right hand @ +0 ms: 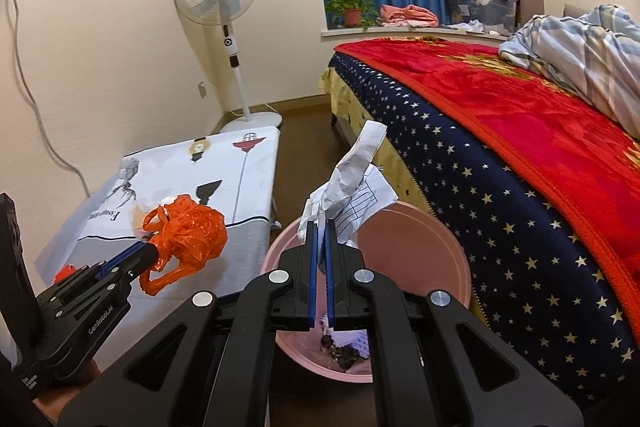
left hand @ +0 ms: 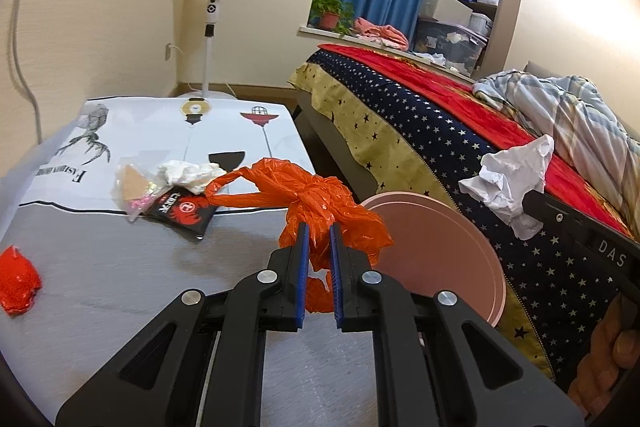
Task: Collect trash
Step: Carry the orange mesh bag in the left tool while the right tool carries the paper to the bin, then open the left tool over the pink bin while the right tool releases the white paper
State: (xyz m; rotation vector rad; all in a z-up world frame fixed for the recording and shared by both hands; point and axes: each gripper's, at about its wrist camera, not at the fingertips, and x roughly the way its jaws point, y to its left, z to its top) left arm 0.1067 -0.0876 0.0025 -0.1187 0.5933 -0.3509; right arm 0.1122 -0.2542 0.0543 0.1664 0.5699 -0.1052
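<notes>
The left claw pinches the orange bag. The right claw pinches crumpled paper above the pink bin.

pink bin mouth open above (table, bed flank).

Glossy crinkled orange plastic bag; matt crumpled white paper; smooth pink plastic bin.
</notes>
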